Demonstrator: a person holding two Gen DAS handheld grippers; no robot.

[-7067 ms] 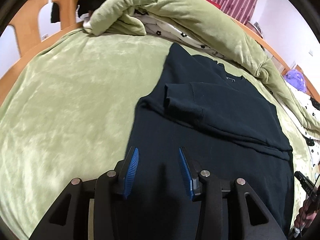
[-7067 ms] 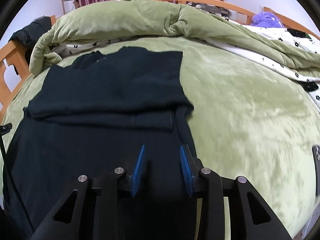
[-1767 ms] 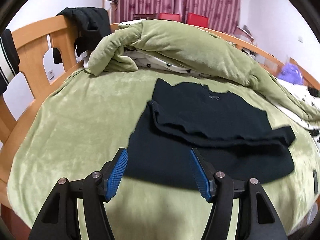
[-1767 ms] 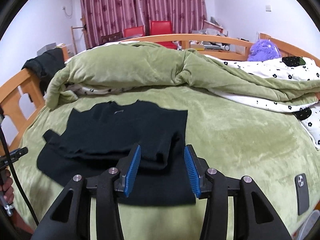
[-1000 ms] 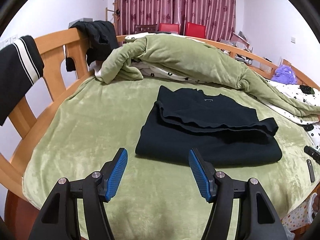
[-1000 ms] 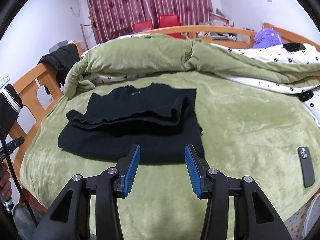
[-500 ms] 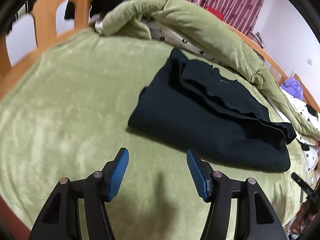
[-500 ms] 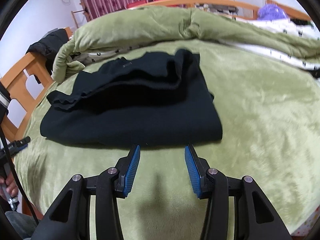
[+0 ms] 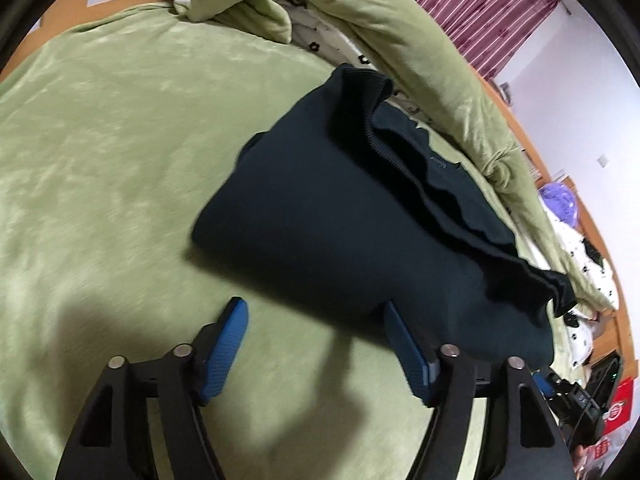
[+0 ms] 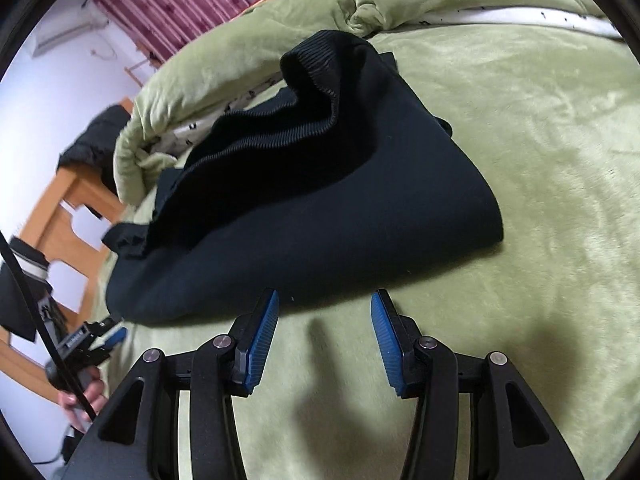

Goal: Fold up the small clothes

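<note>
**Both grippers spread, empty, at sweater's near edge**

Left gripper [image 9: 314,322] and right gripper [image 10: 324,308] both gape wide, holding nothing, low over the blanket [image 9: 100,128]. Sweater [image 9: 340,240] sits mid-frame, folded once. Likely step: second fold. Next: pinch the near folded edge, lift evenly, avoid dragging layers.

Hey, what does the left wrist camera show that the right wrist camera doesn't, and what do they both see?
Only the left wrist view shows the purple plush near the far bed rail and a small logo on the garment. Only the right wrist view shows the wooden bed frame, a dark garment draped over it, and the person's hand gripping the other tool. Both show the folded black sweater on the green blanket, the bunched green comforter, maroon curtains, and open blue-padded grippers, left gripper and right gripper, just short of the sweater's near edge.
</note>
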